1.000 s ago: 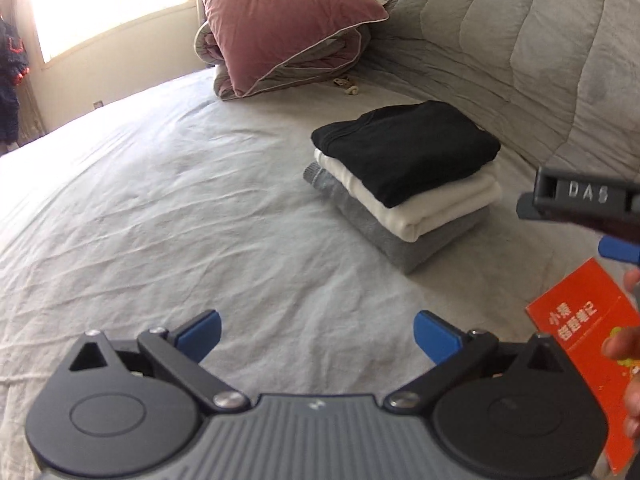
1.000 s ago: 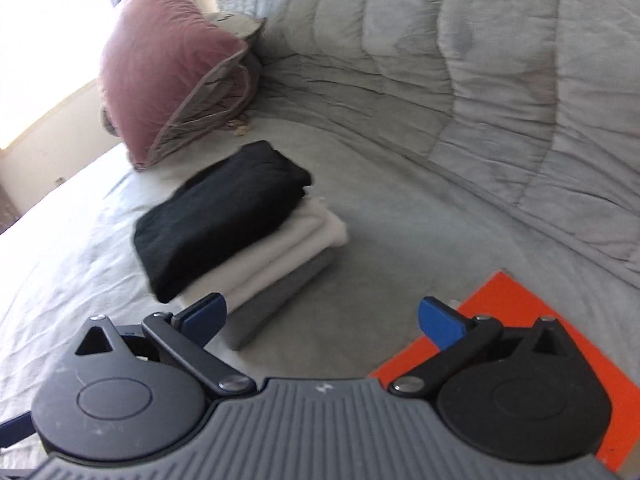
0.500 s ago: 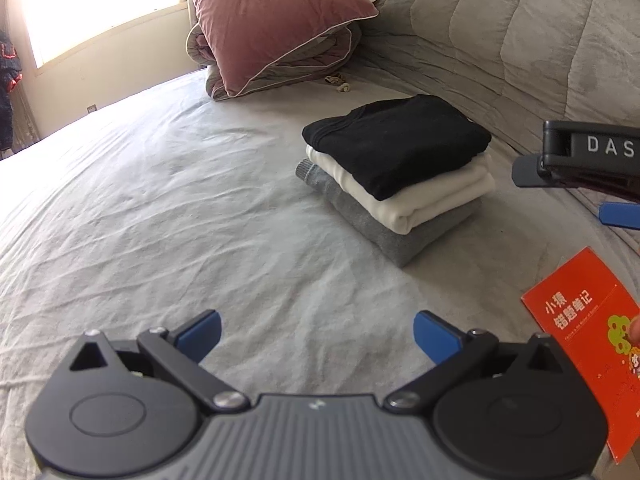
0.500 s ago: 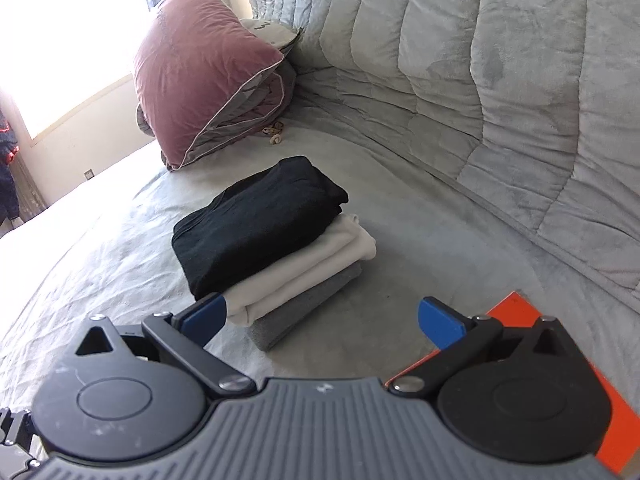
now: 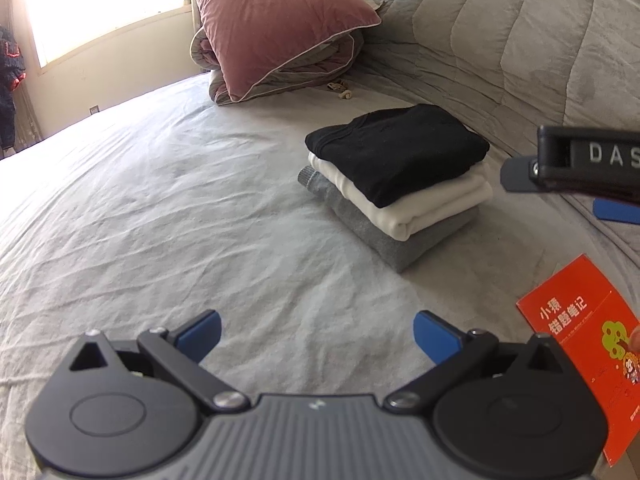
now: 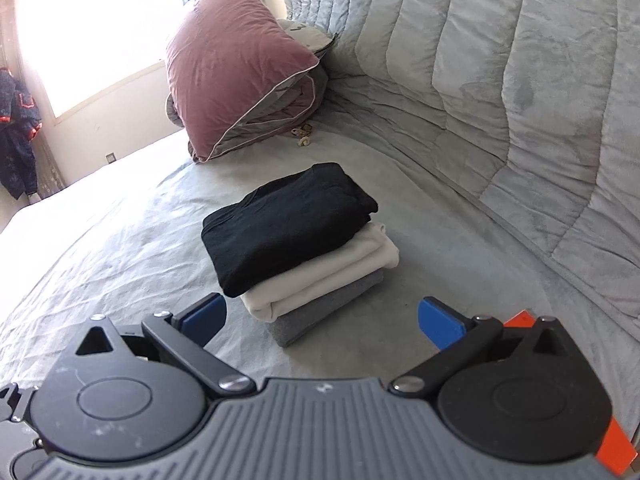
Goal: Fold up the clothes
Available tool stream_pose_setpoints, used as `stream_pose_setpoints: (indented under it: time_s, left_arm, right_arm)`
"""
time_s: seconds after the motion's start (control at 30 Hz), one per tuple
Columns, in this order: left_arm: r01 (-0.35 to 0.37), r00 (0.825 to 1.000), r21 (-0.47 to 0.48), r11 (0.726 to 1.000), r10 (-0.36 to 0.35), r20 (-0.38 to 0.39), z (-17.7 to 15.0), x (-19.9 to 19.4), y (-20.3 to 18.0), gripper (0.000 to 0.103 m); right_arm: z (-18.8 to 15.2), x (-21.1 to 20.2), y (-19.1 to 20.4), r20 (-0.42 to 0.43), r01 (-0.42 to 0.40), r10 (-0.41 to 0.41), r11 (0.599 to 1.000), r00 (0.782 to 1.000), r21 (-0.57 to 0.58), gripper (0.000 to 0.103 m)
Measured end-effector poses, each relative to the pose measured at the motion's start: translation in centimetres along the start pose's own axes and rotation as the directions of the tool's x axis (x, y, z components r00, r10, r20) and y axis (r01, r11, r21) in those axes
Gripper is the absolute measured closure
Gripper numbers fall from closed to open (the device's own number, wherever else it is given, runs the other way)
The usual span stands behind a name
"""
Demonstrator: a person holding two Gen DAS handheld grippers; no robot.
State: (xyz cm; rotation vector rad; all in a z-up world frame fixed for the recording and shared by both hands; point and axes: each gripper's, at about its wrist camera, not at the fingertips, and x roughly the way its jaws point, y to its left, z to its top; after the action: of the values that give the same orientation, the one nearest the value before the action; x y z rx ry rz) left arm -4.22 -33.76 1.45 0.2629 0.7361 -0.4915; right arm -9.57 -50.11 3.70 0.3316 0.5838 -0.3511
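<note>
Black garment [image 6: 288, 224] tops folded stack [image 5: 394, 184] on bed [image 5: 160, 216]; right gripper [image 6: 322, 318] and left gripper [image 5: 316, 336] have backed off stack, fingers spread, empty. Folding appears complete.

1. Three folded clothes in one stack: black top [image 5: 396, 152], white one [image 5: 416, 204], grey one [image 5: 384, 236].
2. One pink pillow [image 5: 276, 20], upper middle of the frame.
3. One red booklet [image 5: 580, 332], lower right.
4. Two claws: left claw [image 5: 316, 334], right claw [image 6: 322, 320].
</note>
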Motion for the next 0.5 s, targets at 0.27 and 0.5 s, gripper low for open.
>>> stream_pose_setpoints:
  time_s: [0.27, 0.5]
  left_arm:
    - [-0.003, 1.0, -0.012, 1.0, 0.003, -0.007, -0.07, 0.18, 0.02, 0.0]
    - [0.01, 1.0, -0.019, 1.0, -0.01, -0.004, -0.18, 0.09, 0.27, 0.0]
  right_arm:
    - [0.04, 0.11, 0.12, -0.004, 0.005, -0.005, 1.0, 1.0, -0.017, 0.0]
    - [-0.08, 0.07, 0.34, -0.006, 0.02, -0.02, 0.999, 1.0, -0.043, 0.0]
